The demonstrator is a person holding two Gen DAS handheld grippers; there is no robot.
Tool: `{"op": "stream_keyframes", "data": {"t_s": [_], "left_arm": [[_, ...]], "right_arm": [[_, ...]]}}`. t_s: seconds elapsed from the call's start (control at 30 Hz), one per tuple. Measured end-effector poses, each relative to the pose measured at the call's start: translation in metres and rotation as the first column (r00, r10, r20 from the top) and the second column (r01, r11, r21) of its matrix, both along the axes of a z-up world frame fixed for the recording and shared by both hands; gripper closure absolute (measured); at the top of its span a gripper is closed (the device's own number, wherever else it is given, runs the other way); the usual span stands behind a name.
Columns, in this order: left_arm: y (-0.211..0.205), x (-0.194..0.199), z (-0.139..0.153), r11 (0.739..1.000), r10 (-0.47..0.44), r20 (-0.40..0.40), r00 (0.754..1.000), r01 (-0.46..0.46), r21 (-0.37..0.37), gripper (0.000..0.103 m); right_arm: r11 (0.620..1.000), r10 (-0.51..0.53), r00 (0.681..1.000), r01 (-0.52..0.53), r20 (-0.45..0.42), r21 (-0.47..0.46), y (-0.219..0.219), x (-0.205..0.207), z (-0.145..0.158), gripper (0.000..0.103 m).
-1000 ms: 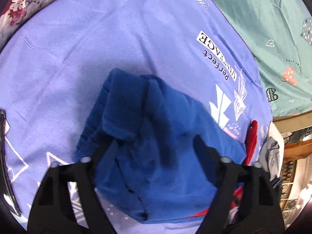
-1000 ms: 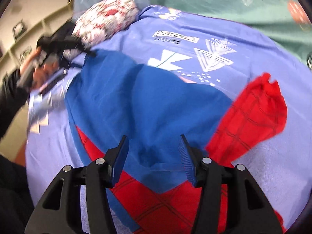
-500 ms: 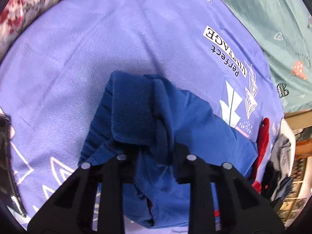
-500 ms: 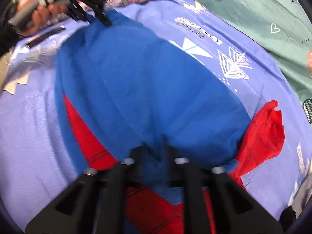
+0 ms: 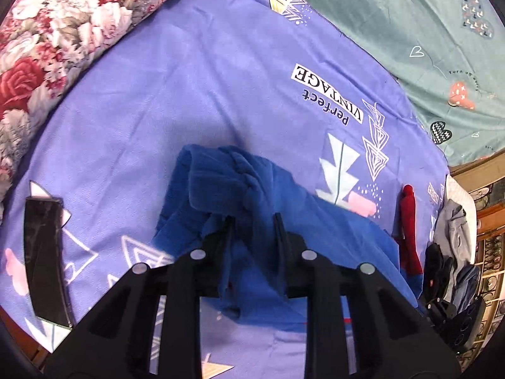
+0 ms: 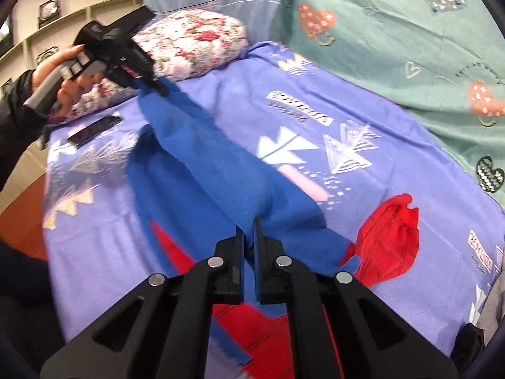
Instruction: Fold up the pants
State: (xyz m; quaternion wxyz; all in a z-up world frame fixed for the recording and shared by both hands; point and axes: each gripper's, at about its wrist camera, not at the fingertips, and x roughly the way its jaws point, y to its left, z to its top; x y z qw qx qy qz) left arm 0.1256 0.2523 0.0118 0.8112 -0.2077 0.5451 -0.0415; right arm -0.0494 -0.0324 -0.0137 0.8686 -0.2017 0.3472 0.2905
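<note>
The blue and red pants (image 6: 205, 170) hang stretched between both grippers above the purple bedsheet (image 6: 363, 104). My left gripper (image 5: 252, 218) is shut on the ribbed blue waistband end (image 5: 214, 177); it also shows in the right wrist view (image 6: 151, 85), held by a hand. My right gripper (image 6: 248, 224) is shut on the blue fabric near the red part of the legs (image 6: 391, 240). The rest of the pants droops onto the sheet below.
A floral pillow (image 5: 53, 31) lies at the far left. A black phone (image 5: 45, 259) lies on the sheet at the left. A green heart-print cover (image 6: 410, 31) lies beyond. Grey and dark clothes (image 5: 451, 246) are piled at the right edge.
Both grippers closed on the pants and lifted them off the sheet, pulling the fabric taut between them.
</note>
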Motion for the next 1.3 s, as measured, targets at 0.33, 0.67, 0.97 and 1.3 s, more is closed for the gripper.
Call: {"op": "stream_keyframes", "data": {"t_s": [0.33,0.67,0.97,1.3], "left_arm": [[0.019,-0.018,-0.065,0.996,0.048,-0.127,0.991,-0.038,0.084,0.08],[0.028,-0.024,-0.056,0.997,0.078,-0.096,0.992,-0.08,-0.01,0.04],[0.013,-0.009,-0.068,0.998,0.04,-0.127,0.991,-0.045,-0.035,0.095],[-0.003,-0.033,-0.012,0.996,-0.027,0.006,1.0,0.026,0.089,0.099]], "right_arm": [[0.996,0.03,0.986,-0.042,-0.162,-0.074,0.03,-0.01,-0.062,0.099],[1.0,0.009,0.983,-0.005,-0.183,0.018,0.019,-0.004,-0.054,0.099],[0.999,0.007,0.982,0.001,-0.19,0.04,0.017,-0.002,-0.055,0.099],[0.99,0.042,0.981,-0.016,-0.188,0.139,0.003,-0.009,-0.027,0.099]]}}
